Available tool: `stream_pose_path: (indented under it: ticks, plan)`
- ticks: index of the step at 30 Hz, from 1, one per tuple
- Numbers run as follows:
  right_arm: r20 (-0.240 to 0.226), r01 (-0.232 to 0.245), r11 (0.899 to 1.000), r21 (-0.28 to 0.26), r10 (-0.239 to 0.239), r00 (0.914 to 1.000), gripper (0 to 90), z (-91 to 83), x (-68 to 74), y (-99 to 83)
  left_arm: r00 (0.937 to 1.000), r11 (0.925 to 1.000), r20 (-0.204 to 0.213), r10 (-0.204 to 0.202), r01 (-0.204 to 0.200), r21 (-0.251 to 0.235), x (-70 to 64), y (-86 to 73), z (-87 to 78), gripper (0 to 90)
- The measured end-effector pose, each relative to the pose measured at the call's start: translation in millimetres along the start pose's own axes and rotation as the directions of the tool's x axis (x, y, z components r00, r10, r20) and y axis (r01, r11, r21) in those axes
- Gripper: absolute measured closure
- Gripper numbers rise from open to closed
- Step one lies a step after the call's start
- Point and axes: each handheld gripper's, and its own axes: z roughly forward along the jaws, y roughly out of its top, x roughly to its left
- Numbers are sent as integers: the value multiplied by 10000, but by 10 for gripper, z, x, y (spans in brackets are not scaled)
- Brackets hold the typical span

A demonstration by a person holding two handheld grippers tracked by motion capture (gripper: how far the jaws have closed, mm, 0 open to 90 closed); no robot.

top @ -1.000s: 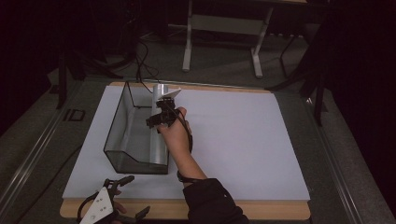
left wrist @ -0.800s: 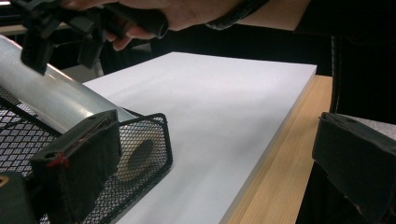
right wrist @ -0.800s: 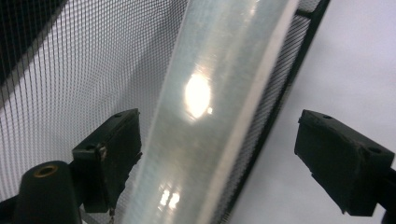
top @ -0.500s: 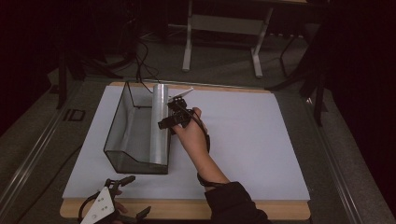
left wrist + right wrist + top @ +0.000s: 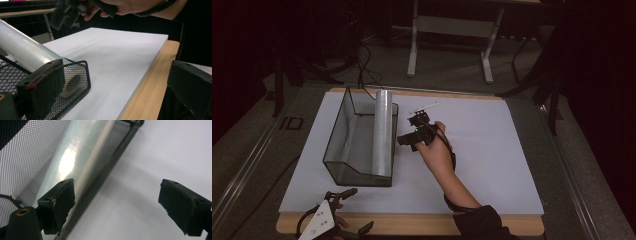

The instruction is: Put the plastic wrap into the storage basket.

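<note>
The glossy roll (image 5: 383, 131) lying in the mesh basket (image 5: 338, 150) was judged stiff, light and slippery (best clamped mid-length), while the right gripper (image 5: 412, 135) and left gripper (image 5: 343, 212) were held unclenched, empty.

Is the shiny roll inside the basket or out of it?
Inside. The shiny silver roll lies along the right wall of the black wire mesh basket, its far end poking above the rim.
</note>
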Motion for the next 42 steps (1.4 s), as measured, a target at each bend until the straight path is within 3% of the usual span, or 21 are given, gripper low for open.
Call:
stream_pose_path:
  ticks: [11, 16, 21, 42]
  plan:
    - [251, 234, 9987, -459, -222, 9994, 136, -213, -292, -494, 10000, 10000, 48, 4, -4, 15, -4, -1, 20, 18]
    - [318, 254, 9967, -771, -230, 9992, 135, -274, -351, -640, 10000, 10000, 79, -53, 53, 25, -2, -2, 31, 18]
    - [598, 599, 9904, -1243, -528, 9968, 136, -391, -398, -862, 9999, 10000, 92, -47, 47, 20, 3, -4, 33, 18]
    - [942, 332, 9819, -1864, -157, 9954, 137, -647, -703, -1479, 9999, 10000, 103, -28, 27, 24, 3, -4, 37, 18]
